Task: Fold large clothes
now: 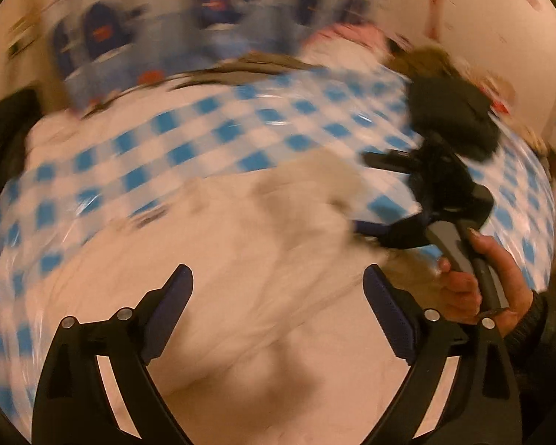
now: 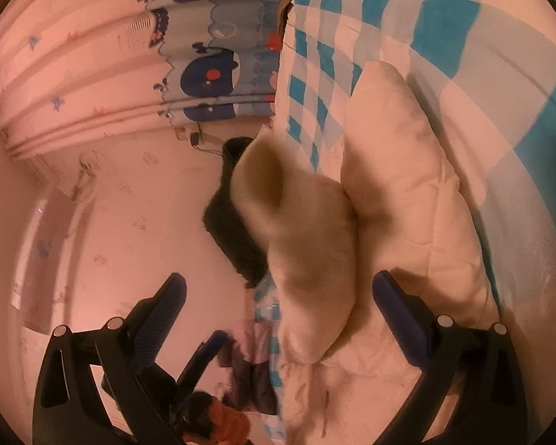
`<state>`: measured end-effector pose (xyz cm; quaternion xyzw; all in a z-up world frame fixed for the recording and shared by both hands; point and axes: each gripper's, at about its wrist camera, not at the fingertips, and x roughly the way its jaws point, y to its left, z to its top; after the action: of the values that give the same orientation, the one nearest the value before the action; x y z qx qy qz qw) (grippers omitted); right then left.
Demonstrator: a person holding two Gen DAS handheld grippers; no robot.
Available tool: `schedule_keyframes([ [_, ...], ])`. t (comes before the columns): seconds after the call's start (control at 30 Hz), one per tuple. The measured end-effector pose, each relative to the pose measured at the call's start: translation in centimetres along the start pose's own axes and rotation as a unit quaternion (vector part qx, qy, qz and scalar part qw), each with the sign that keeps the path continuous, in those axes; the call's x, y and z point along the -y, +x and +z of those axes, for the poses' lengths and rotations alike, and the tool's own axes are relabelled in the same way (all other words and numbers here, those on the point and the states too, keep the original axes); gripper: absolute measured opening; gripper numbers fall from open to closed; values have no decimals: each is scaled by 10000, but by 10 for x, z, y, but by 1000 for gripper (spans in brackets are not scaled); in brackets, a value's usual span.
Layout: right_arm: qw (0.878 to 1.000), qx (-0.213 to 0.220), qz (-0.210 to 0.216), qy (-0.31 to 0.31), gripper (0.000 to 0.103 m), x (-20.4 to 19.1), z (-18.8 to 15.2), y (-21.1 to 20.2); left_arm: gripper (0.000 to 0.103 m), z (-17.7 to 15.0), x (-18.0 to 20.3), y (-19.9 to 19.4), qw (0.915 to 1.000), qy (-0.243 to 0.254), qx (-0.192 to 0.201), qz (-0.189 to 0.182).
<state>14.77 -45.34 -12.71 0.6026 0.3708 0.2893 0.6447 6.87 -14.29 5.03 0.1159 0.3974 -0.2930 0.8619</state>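
Both hand-held grippers, left (image 1: 278, 293) & right (image 2: 278, 304), spread wide, empty, over cream padded garment (image 1: 241, 259).

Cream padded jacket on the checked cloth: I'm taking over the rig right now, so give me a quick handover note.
Left gripper: open, nothing between the pads, poised above the jacket's body.
Right gripper: open, empty, turned sideways beside the jacket; hand on its handle.
Cream padded jacket: lies crumpled on the blue-and-white checked cloth; one sleeve is bunched on top, cuff upward.
Done: no neat fold visible; the left-wrist view is blurred.
Left: flatten the jacket, fold in the sleeves, fold the body.
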Motion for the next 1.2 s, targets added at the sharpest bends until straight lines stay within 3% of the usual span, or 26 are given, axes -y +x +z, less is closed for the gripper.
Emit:
schedule_keyframes([
  [0.13, 9940, -102, -812, -720, 97, -14, -3, 20, 90, -51, -62, -8, 9922, -1248, 77, 19],
  [0.27, 9838, 45, -1168, -1361, 95, -18, -13, 33, 90, -104, -122, -15, 9705, -2399, 219, 136],
  [0.3, 9815, 93, -1220, -1475, 80, -20, -14, 34, 90, -112, -134, -17, 9647, -2613, 293, 161],
  [0.33, 9778, 158, -1367, -1580, 43, -22, -16, 34, 90, -119, -146, -20, 9580, -2839, 368, 186],
  [0.37, 9758, 206, -1382, -1680, 28, -25, -17, 32, 90, -124, -159, -22, 9492, -3107, 455, 180],
  [0.43, 9690, 347, -1479, -1949, 27, -36, -21, 28, 90, -127, -182, -25, 9341, -3509, 643, 166],
  [0.53, 9581, 631, -1550, -2324, 26, -58, -29, 20, 90, -118, -195, -28, 9293, -3570, 919, 224],
  [0.67, 9475, 818, -1862, -2469, 26, -63, -34, 10, 91, -107, -201, -18, 9344, -3419, 955, 295],
  [0.73, 9502, 637, -2235, -2076, 27, -33, -26, 13, 92, -108, -203, -2, 9372, -3385, 750, 367],
  [0.77, 9541, 434, -2391, -1750, 29, -13, -21, 17, 92, -115, -207, 13, 9387, -3392, 443, 435],
  [0.83, 9744, 380, -2003, -947, 29, 22, -13, 10, 92, -126, -212, 35, 9366, -3442, -33, 658],
  [0.87, 9764, 422, -1952, -817, 30, 23, -11, 5, 93, -133, -216, 45, 9330, -3539, -215, 613],
  [0.97, 9635, 855, -2299, -1074, 46, 1, -16, -11, 93, -140, -224, 46, 9213, -3861, -238, 398],
  [1.07, 9301, 1725, -2664, -1848, 68, -39, -30, -34, 93, -133, -219, 30, 9278, -3683, 17, 599],
  [1.13, 9195, 1809, -2470, -2464, 78, -64, -39, -30, 93, -129, -213, 25, 9334, -3499, 108, 786],
  [1.2, 9079, 1488, -2421, -3083, 87, -85, -52, -7, 93, -126, -210, 29, 9372, -3366, 17, 911],
])
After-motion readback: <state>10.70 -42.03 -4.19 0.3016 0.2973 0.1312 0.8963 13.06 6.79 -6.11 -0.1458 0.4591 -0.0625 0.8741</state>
